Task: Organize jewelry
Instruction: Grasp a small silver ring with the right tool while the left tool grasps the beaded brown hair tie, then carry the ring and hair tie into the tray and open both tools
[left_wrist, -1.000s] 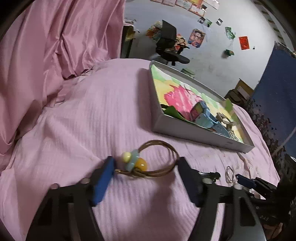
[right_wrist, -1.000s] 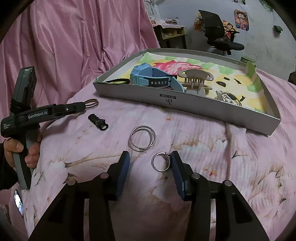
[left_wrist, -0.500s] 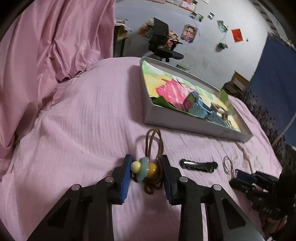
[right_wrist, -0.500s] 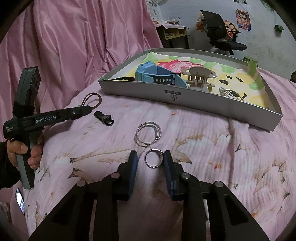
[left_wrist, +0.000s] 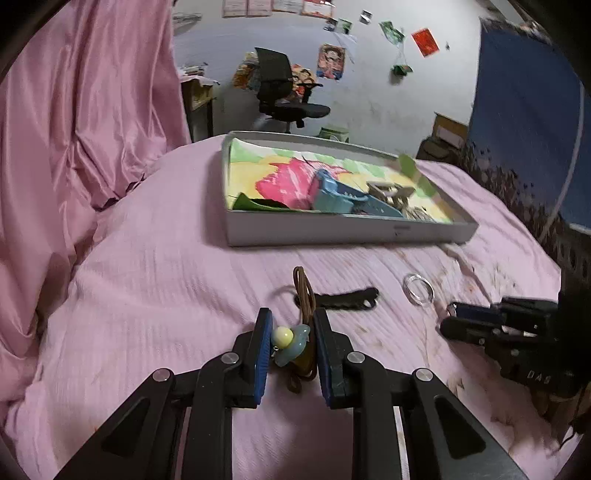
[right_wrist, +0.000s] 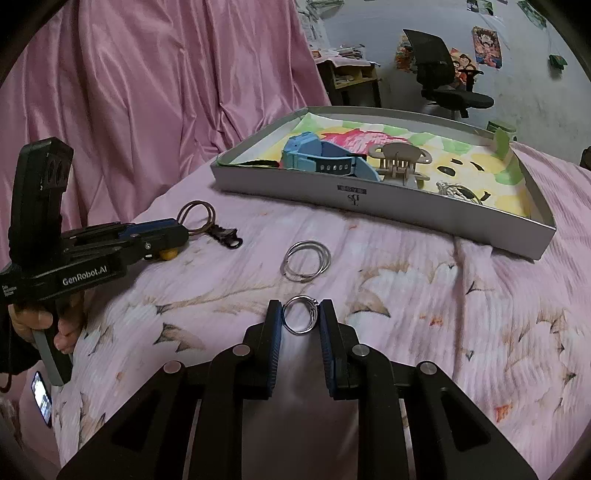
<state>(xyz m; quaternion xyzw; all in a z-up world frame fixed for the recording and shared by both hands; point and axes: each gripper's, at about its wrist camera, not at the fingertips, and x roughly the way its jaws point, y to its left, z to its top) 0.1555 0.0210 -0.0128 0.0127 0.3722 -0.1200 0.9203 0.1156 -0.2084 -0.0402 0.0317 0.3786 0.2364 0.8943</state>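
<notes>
Left wrist view: the left gripper (left_wrist: 291, 354) fills the lower centre, its fingers (left_wrist: 263, 350) nearly closed on a brown hair tie (left_wrist: 303, 295) with a pale yellow and blue charm (left_wrist: 290, 341); the cord loop sticks up and forward from between them. Just beyond lies a black clip (left_wrist: 347, 299) on the pink bedspread (left_wrist: 166, 280), and to its right a pair of thin silver hoops (left_wrist: 418, 289). At the right edge the right gripper (left_wrist: 458, 319) reaches in, low over the bedspread. A grey tray (left_wrist: 332, 232) sits above centre, holding a blue watch (left_wrist: 332, 195) and a beige claw clip (left_wrist: 391, 192) on a colourful liner. An office chair (left_wrist: 284, 92) stands at the top.

Right wrist view: the right gripper (right_wrist: 301, 321), bottom centre, has its fingers (right_wrist: 274, 332) drawn in against a silver ring (right_wrist: 300, 319), touching both sides of it. The hoops (right_wrist: 304, 256) lie just above. At left a hand (right_wrist: 44, 325) holds the left gripper (right_wrist: 173, 232), closed on the hair tie (right_wrist: 197, 214), whose loop lies beside the clip (right_wrist: 227, 236). The tray (right_wrist: 388, 199) spans the upper right, with the watch (right_wrist: 317, 158), the claw clip (right_wrist: 400, 162) and a small silver piece (right_wrist: 452, 190) inside. A pink drape (right_wrist: 147, 85) hangs in the upper left.
</notes>
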